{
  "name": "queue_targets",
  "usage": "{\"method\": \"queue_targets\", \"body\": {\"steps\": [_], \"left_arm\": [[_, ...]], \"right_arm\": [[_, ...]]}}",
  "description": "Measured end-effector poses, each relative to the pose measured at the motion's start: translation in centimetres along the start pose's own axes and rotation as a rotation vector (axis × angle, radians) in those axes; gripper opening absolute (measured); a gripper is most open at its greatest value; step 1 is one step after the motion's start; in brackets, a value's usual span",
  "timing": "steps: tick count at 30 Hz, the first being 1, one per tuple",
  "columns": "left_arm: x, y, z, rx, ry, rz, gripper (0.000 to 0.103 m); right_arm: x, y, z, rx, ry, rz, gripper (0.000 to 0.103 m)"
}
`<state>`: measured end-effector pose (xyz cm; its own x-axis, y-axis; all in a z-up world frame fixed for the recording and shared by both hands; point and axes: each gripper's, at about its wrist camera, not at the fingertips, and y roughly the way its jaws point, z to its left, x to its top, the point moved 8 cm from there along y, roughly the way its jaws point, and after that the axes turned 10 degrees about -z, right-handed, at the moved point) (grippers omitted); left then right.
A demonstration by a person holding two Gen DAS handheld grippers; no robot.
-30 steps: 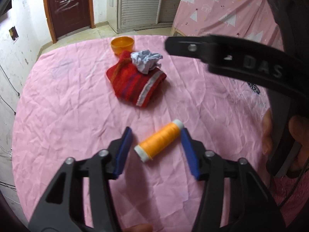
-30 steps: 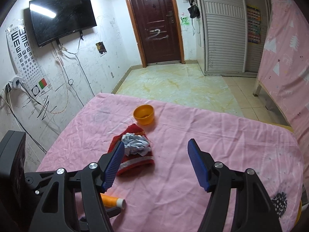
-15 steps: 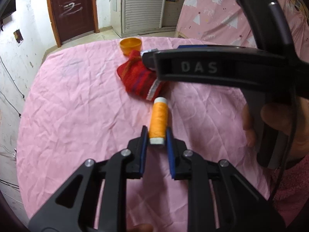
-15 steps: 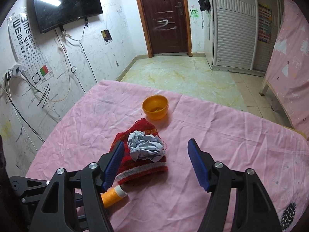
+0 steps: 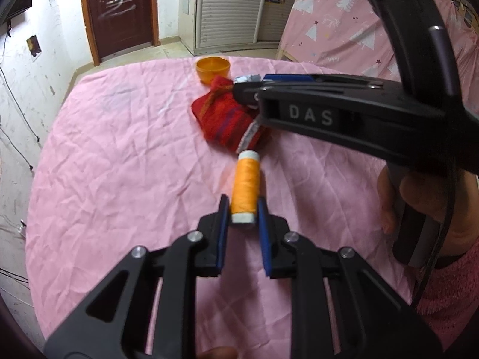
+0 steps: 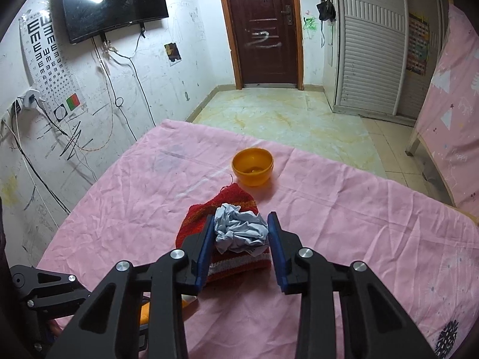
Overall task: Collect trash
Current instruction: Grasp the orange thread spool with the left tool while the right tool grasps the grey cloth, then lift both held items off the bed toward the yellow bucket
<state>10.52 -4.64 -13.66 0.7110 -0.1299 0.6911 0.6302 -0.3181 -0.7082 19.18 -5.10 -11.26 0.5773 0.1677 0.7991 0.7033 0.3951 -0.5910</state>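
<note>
My left gripper (image 5: pixel 243 209) is shut on the near end of an orange thread spool (image 5: pixel 246 185), which points away toward the red knitted cloth (image 5: pixel 226 122). A crumpled grey-blue paper ball (image 6: pixel 241 232) lies on that red cloth (image 6: pixel 197 224). My right gripper (image 6: pixel 241 224) has its blue pads on both sides of the ball, touching it. An orange bowl (image 6: pixel 253 166) stands beyond the cloth; it also shows in the left wrist view (image 5: pixel 213 68). The right gripper's body (image 5: pixel 329 113) crosses the left wrist view and hides most of the ball.
The table wears a wrinkled pink cloth (image 6: pixel 359 224). Its far edge drops to a tiled floor (image 6: pixel 284 119). A pink patterned sheet (image 6: pixel 449 104) hangs at the right. The left gripper's frame (image 6: pixel 45 287) is at the lower left of the right wrist view.
The left gripper has closed on the thread spool and turned it lengthwise. The right gripper has moved forward over the red cloth and closed in around the paper ball.
</note>
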Motion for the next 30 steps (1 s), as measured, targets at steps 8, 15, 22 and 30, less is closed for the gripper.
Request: {"method": "queue_targets", "body": {"steps": [8, 15, 22, 30], "left_arm": [[0.5, -1.1, -0.7, 0.014, 0.008, -0.019, 0.015], [0.8, -2.0, -1.5, 0.032, 0.021, -0.038, 0.015], [1.1, -3.2, -2.0, 0.045, 0.022, -0.060, 0.015], [1.9, -4.9, -4.5, 0.049, 0.065, -0.102, 0.015]], "right_arm": [[0.2, -2.3, -1.2, -0.001, 0.032, -0.040, 0.028], [0.1, -4.9, -2.7, -0.014, 0.072, -0.077, 0.028], [0.0, -8.0, -3.9, -0.033, 0.102, -0.127, 0.028], [-0.6, -12.0, -6.6, -0.066, 0.160, -0.192, 0.028]]}}
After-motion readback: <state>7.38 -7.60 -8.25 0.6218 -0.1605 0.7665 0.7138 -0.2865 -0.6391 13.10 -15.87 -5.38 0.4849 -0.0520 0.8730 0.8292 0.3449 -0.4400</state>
